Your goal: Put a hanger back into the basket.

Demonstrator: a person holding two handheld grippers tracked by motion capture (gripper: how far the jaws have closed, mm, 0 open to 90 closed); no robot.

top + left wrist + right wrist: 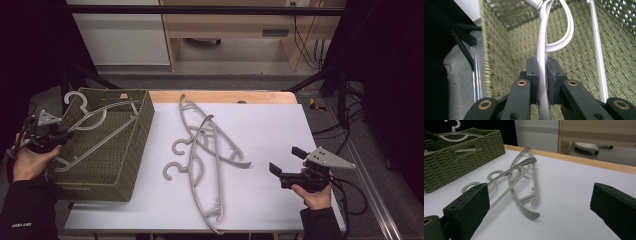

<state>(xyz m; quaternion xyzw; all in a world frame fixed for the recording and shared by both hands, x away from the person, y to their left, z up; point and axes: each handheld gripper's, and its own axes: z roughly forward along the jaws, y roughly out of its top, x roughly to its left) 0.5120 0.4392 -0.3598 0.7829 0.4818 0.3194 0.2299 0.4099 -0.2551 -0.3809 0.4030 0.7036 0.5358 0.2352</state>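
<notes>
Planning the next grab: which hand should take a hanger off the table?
Right. The right gripper hovers open beside the two hangers on the table, facing them. The left gripper is shut on a hanger over the woven basket.

The left gripper (52,137) is held in the left hand (27,160) at the left edge, its jaws pressed together on a hanger (544,50). The right gripper (285,160) is held low in the right hand (315,192), pointing left, its jaws spread wide with nothing between them
</notes>
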